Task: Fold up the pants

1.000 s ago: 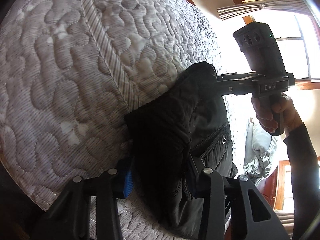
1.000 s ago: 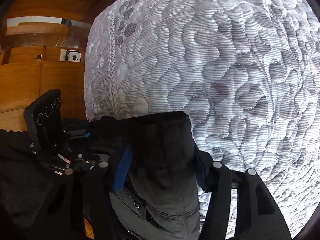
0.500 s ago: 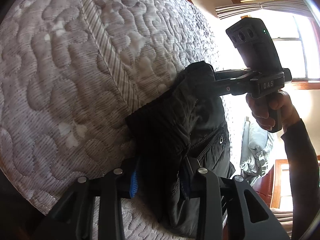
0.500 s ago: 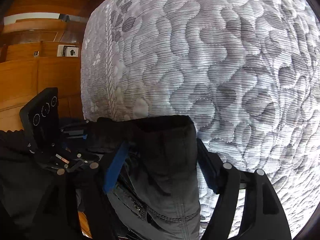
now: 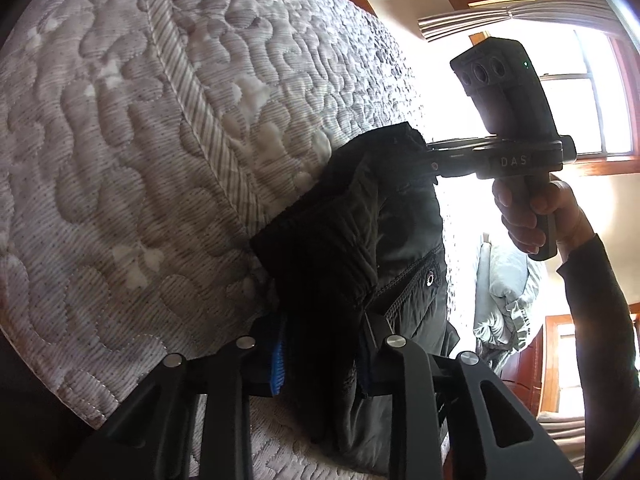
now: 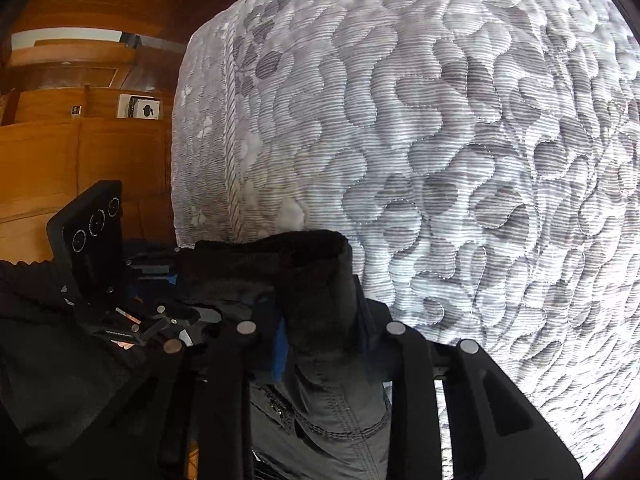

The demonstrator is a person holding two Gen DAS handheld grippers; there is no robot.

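Pants held up at two points in front of the mattress corner, one gripper each side.

The pants (image 5: 340, 248) hang between the left gripper (image 5: 320, 354) and the right gripper (image 5: 430, 154), each clamped on the waistband, fabric drooping below. Behind the pants is the mattress (image 5: 140, 140), its corner seam to their left in the left view. A window (image 5: 592, 112) lies behind the right gripper. In the right view, the left gripper (image 6: 176, 268) sits left of the pants (image 6: 320, 320); mattress (image 6: 440, 140) behind, wooden cabinets (image 6: 80, 152) further left.
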